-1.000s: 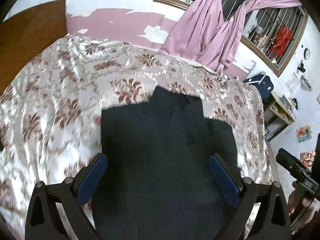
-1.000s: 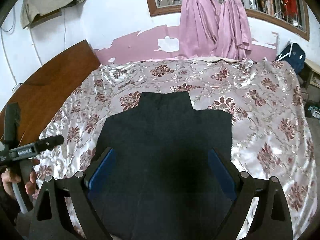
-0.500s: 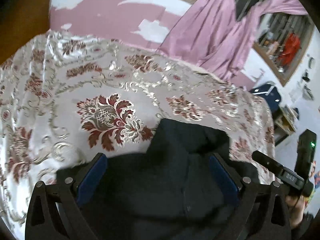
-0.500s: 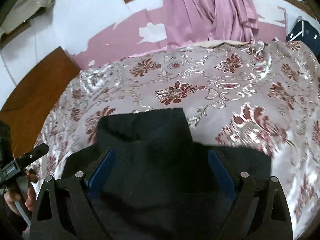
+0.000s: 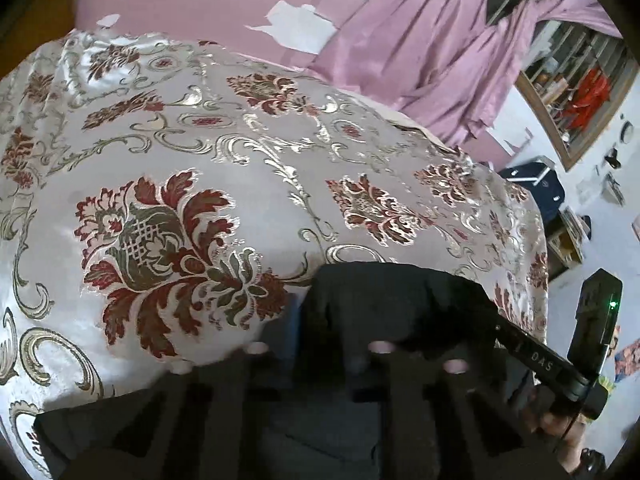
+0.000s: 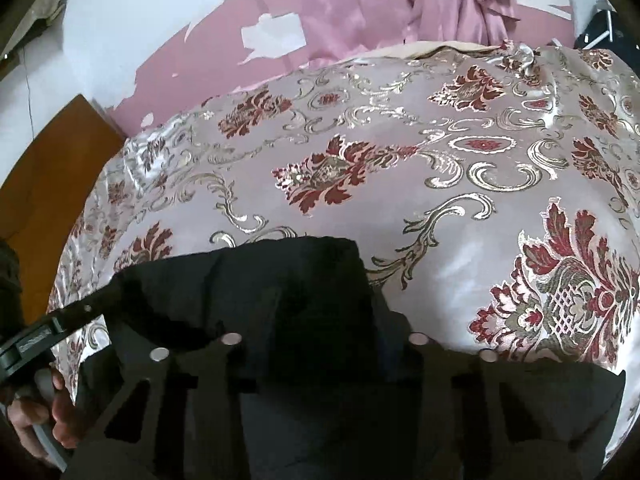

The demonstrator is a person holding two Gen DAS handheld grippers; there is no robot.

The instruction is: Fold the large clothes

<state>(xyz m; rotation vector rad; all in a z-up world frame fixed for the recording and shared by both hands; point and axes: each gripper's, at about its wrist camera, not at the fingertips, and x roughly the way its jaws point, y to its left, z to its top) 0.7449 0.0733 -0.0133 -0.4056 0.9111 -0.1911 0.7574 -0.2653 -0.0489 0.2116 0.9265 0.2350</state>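
Bedspread (image 5: 168, 152) with a red flower pattern lay under the dark garment (image 5: 392, 300), which sat near me. I read my left tongs (image 5: 312, 320) as pinched on its far edge; my right tongs (image 6: 320, 312) were closing over it. Folding looked barely begun.

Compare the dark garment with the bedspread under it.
Colour: the dark garment is plain and near black, while the bedspread is pale with red flowers and gold scrolls.
Sheen: the dark garment looks matte; the bedspread is glossy.
Extent: the dark garment covers only the near part of the bed; the bedspread runs to the far edge.
Lie: the dark garment's far edge is bunched; the bedspread lies mostly smooth.
Both are cloth.
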